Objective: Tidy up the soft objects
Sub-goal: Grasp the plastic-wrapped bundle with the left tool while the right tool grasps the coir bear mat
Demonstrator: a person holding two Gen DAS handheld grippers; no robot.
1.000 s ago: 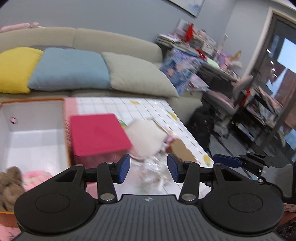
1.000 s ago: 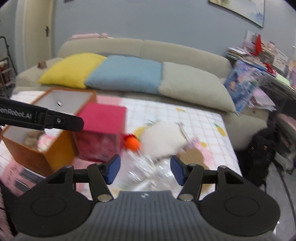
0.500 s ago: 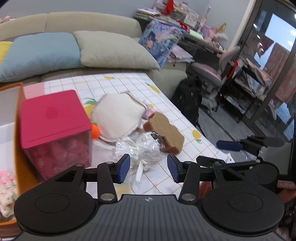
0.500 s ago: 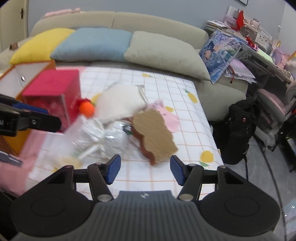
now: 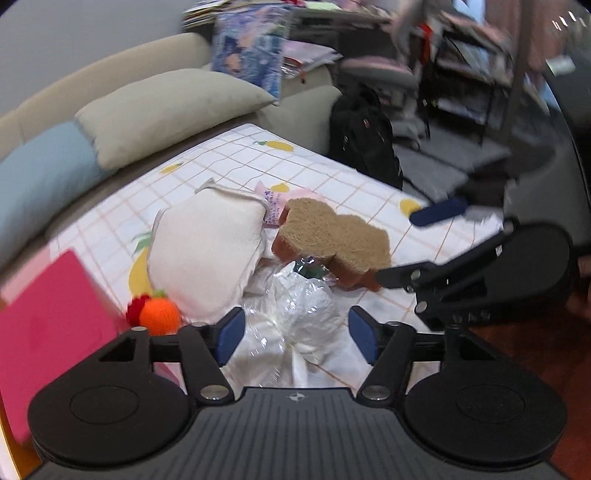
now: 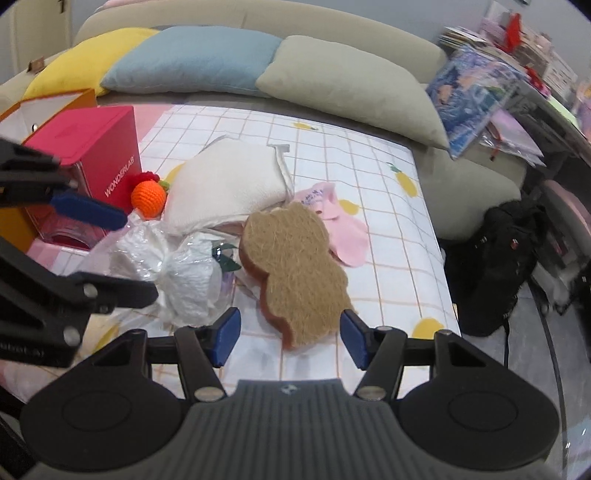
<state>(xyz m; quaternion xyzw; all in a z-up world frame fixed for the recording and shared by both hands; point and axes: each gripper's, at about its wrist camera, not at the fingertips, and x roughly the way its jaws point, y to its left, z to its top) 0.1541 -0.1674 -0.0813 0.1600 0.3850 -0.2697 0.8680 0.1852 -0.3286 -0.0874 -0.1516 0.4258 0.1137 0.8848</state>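
Home living room w/ a cluttered study corner. Beige sofa [image 6: 258, 22] along the back wall carries three loose cushions: yellow cushion [image 6: 85, 62], blue cushion [image 6: 192, 59], grey-beige cushion [image 6: 351, 85]. In front, a low table [image 6: 369, 166] under a grid-pattern cloth printed w/ yellow fruit, strewn w/ soft household items. Right of sofa: desk [image 6: 535, 85] piled w/ books, papers and a blue illustrated cushion [image 6: 476, 88]; black backpack [image 6: 495, 266] on the floor beside it. Left-wrist view adds a pink-seated desk chair [image 5: 376, 70] and open shelving [image 5: 480, 74], blurred. Domestic furniture and personal clutter indicate a lived-in residence, not a lab or shop.
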